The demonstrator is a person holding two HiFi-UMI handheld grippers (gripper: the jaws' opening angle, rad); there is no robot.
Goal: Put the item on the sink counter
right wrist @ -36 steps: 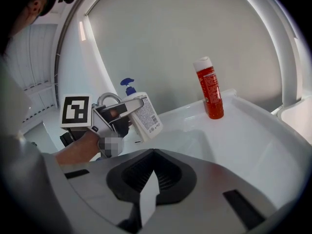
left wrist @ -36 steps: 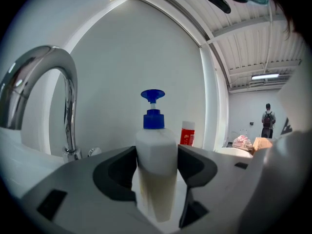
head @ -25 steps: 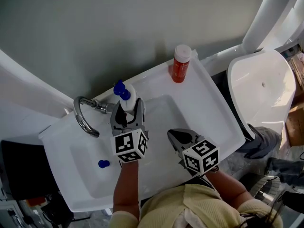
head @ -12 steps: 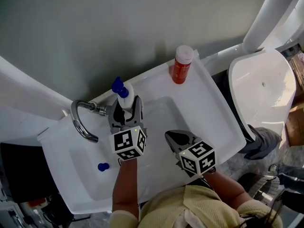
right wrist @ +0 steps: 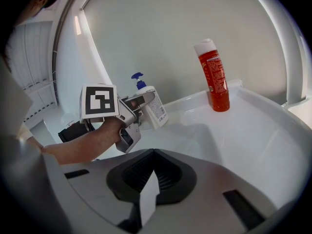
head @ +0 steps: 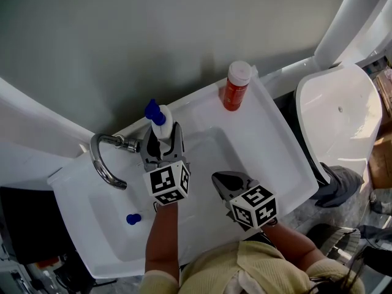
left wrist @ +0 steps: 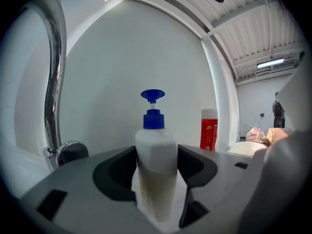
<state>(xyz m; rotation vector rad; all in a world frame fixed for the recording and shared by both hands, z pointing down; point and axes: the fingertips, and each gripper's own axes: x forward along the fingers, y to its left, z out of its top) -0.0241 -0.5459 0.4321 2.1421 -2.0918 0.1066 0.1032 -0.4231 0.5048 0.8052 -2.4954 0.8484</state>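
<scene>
A white pump bottle (head: 162, 126) with a blue pump head is held in my left gripper (head: 163, 144), whose jaws are shut on its body. It sits at the back rim of the white sink (head: 272, 141), just right of the faucet. The left gripper view shows the bottle (left wrist: 156, 172) upright between the jaws. From the right gripper view the bottle (right wrist: 155, 109) leans a little, its base close to the back ledge. Whether it touches the ledge I cannot tell. My right gripper (head: 224, 181) hovers over the basin, shut and empty, with its jaws (right wrist: 148, 199) pressed together.
A red bottle with a white cap (head: 236, 86) stands on the sink's back right corner. The chrome faucet (head: 101, 159) curves over the basin at the left. A small blue object (head: 132, 218) lies in the basin. A white toilet (head: 335, 103) stands to the right.
My left gripper with the pump bottle has edged slightly toward the back ledge. The right gripper has barely shifted.
</scene>
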